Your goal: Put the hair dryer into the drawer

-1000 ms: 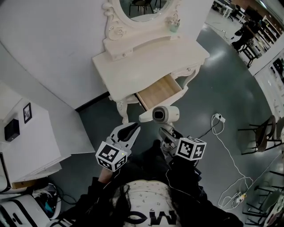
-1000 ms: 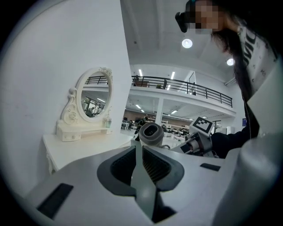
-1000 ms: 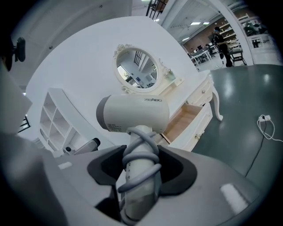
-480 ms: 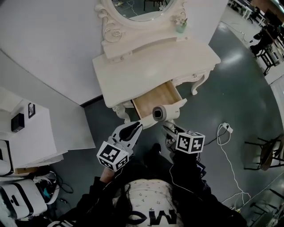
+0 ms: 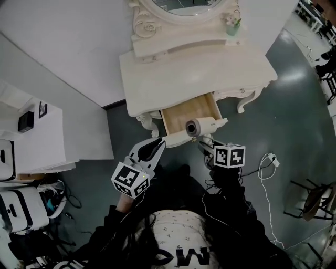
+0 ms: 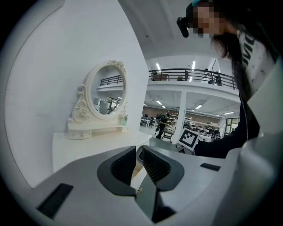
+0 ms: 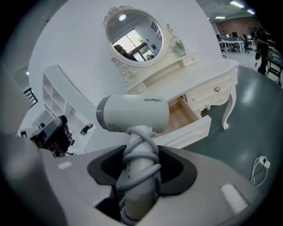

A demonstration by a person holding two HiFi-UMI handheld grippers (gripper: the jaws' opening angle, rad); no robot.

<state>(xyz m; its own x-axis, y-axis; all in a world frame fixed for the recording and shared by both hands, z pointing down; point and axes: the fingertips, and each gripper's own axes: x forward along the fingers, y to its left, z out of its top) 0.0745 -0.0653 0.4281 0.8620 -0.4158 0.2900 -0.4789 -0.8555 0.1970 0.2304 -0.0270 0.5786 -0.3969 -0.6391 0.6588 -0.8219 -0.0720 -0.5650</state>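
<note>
A white hair dryer (image 5: 201, 126) with its cord wound round the handle hangs over the front edge of the open wooden drawer (image 5: 189, 109) of a white dressing table (image 5: 194, 68). My right gripper (image 5: 206, 145) is shut on the handle. In the right gripper view the dryer (image 7: 132, 114) stands upright in the gripper (image 7: 140, 165), with the drawer (image 7: 181, 115) beyond and below it. My left gripper (image 5: 157, 145) hovers just left of the drawer's front corner, its fingers together and holding nothing. The left gripper view shows that gripper (image 6: 138, 152) aimed at the table's edge.
An oval mirror (image 5: 184, 5) and a small vase (image 5: 232, 23) stand at the table's back. A white shelf unit (image 5: 31, 131) is at the left. A white cable with a plug (image 5: 270, 160) lies on the grey floor at the right, near a chair (image 5: 315, 194).
Both grippers have come closer to the dressing table. The hair dryer moved from in front of the drawer to over its front edge. The left gripper shifted a little forward.
</note>
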